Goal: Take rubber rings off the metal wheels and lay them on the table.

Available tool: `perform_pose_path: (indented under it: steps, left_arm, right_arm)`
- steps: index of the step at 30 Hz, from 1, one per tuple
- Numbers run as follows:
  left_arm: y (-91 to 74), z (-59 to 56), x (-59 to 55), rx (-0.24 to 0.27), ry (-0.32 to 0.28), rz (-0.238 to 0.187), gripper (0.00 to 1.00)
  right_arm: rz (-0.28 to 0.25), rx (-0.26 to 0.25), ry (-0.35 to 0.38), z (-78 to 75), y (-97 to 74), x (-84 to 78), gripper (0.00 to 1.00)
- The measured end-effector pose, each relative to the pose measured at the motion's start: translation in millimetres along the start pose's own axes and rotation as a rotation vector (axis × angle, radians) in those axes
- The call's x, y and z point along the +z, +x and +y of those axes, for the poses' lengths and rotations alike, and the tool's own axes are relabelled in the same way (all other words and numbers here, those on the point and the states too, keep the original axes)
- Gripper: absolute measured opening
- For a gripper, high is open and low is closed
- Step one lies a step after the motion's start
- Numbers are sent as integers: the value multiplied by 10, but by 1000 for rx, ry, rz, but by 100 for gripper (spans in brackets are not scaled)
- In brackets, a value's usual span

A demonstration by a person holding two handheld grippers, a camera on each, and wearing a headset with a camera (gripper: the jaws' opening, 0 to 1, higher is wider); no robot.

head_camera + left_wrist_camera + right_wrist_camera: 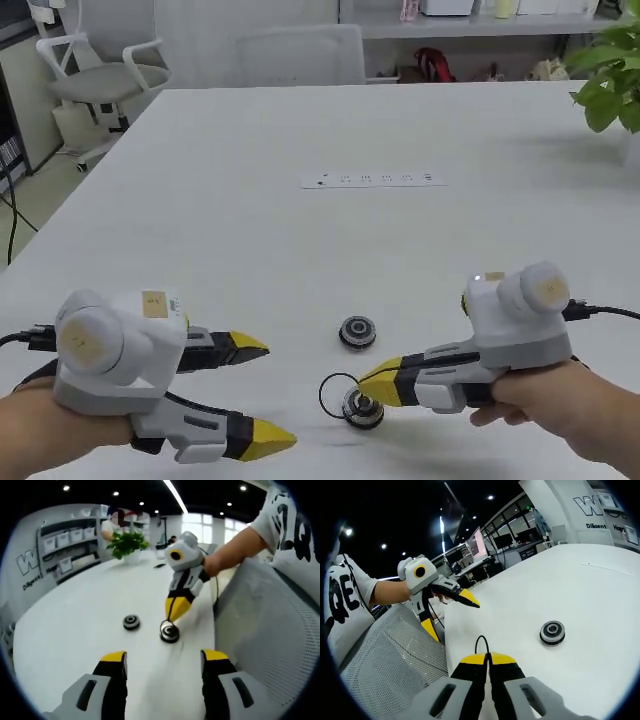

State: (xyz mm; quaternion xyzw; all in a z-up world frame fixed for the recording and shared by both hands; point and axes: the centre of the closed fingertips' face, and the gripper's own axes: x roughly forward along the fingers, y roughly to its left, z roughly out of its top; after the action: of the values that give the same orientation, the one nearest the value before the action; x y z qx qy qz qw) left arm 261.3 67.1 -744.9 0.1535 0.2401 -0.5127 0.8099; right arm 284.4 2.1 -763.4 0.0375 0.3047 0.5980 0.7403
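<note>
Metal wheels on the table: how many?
2. One metal wheel sits free mid-table; the nearer metal wheel is at the right hand-held gripper's tips, rubber ring pinched.

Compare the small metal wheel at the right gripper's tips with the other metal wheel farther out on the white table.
The near metal wheel sits at the right gripper's shut fingers; the far metal wheel stands alone. A thin black rubber ring loops out beside the near wheel, pinched by those fingers; the far wheel's dark ring looks seated. Both lie flat on the white table.
</note>
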Motion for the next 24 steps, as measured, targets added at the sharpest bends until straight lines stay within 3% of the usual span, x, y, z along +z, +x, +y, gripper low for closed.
perform_pose_path:
  steps: [8, 24]
  left_arm:
    - [-131, 98, -64, 40, -24, 2, 64]
    - [-192, 105, -131, 56, -38, 9, 64]
  right_arm:
    - [29, 6, -19, 2, 161, 47, 0]
    - [110, 5, -64, 24, 509, -38, 0]
